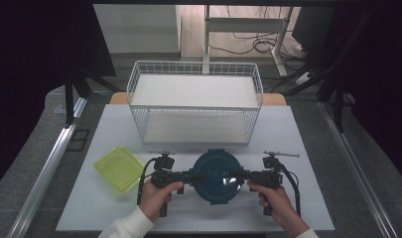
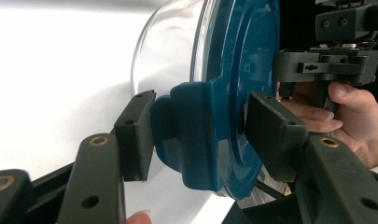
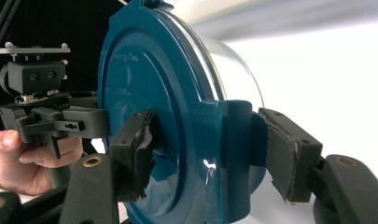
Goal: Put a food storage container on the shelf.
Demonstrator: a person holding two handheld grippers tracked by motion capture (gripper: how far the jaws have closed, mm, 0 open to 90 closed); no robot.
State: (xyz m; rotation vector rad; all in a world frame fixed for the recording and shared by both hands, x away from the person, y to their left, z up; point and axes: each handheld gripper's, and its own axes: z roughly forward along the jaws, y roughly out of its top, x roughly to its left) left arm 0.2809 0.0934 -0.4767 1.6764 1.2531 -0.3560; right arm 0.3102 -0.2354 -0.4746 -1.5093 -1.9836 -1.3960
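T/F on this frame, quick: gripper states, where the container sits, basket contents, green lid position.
1. Both grippers straddle opposite latch tabs of the round container with a blue lid. True.
2. The left gripper is clamped tight on its tab. False: in the left gripper view, one pad stands off the lid.
3. The wire basket holds the container. False: the container sits on the table in front of it.
4. The green lid lies to the left of the container. True.
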